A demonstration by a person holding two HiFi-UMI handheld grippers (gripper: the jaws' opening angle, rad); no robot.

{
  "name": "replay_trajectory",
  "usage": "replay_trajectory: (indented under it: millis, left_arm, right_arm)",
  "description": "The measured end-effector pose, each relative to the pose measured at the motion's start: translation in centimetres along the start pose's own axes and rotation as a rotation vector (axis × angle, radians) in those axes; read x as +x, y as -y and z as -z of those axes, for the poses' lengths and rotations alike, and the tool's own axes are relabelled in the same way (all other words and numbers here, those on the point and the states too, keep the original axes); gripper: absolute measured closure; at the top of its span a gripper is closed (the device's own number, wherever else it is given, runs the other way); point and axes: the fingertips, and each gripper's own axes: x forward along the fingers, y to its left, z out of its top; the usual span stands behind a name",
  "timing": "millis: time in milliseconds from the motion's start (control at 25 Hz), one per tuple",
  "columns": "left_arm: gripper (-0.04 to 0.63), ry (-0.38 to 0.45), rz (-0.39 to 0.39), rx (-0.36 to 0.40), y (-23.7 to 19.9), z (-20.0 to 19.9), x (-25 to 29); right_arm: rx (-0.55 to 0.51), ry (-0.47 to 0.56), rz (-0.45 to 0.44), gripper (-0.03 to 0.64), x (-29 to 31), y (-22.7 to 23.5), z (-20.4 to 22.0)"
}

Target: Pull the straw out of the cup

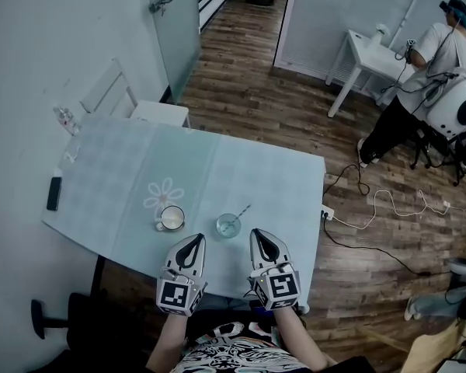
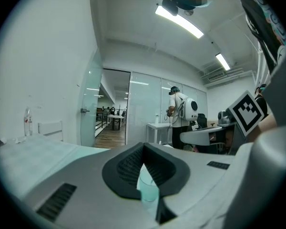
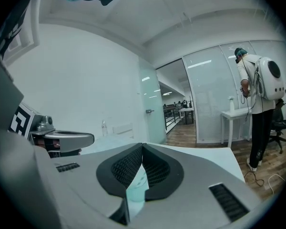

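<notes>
Your pale blue-green clothed table [image 1: 256, 177] bears the clear glass cup [image 1: 228, 224], thin straw [image 1: 241, 213] leaning inside it. Just behind it, your left gripper [image 1: 195, 239] and right gripper [image 1: 259, 233] hold nothing, jaws pressed together.

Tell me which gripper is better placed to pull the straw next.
Right, probably. The straw leans out of the cup toward the right gripper, while the left gripper has the mug close ahead. Both are shut.
</notes>
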Motion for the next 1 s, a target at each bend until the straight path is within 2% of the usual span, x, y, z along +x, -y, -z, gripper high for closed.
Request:
replay_trajectory:
  millis: [680, 1000]
  left_arm:
    - [0.574, -0.047, -0.041, -0.021, -1.0, 3.4, 1.8]
    - [0.574, -0.134, -0.026, -0.02, -0.7, 6.2, 2.9]
  right_arm:
    - [0.03, -0.092, -0.041, 0.589, 1.3, 0.9, 3.5]
    - [0.044, -0.128, -0.056, 0.563, 2.9, 1.3, 5.0]
